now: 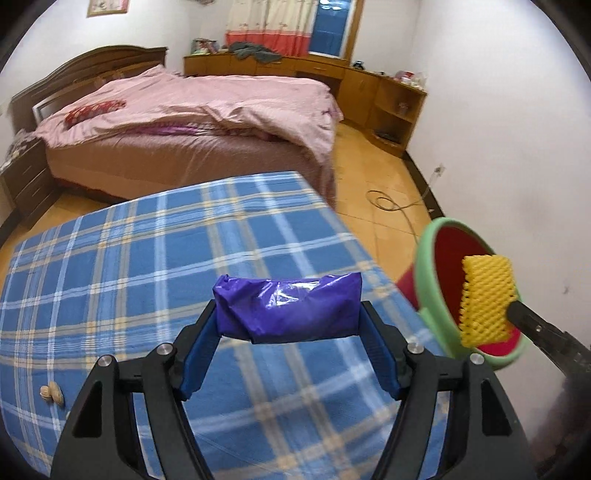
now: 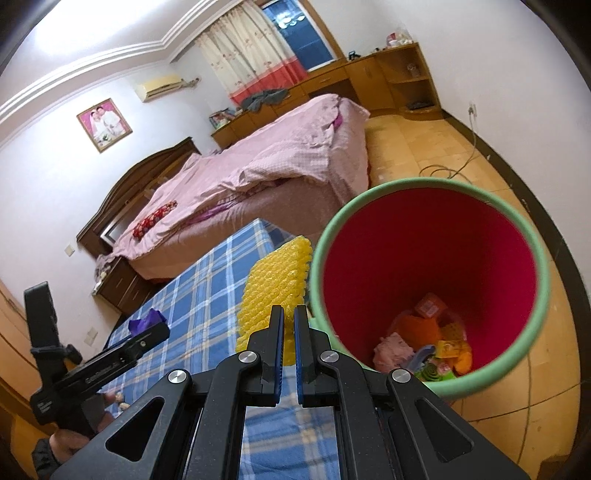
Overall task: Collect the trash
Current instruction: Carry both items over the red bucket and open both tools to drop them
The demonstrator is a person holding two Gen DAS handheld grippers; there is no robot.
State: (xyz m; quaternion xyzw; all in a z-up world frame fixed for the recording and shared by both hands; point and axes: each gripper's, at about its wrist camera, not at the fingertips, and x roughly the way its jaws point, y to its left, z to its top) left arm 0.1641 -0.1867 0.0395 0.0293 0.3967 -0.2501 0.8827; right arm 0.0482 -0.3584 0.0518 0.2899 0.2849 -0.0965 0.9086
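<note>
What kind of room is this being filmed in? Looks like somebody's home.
It looks like a bedroom in a home. A large bed with a pink quilt and dark wooden headboard fills the middle, low wooden cabinets run under a curtained window, and a framed portrait hangs on the wall.

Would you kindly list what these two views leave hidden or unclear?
- Trash in the bin: left wrist view, hidden by its wall and the yellow foam net.
- Foam net's lower end: right wrist view, behind the right claw.
- Purple bag underside: left wrist view, faces away.
- Peanut shells: small, count unclear.
</note>
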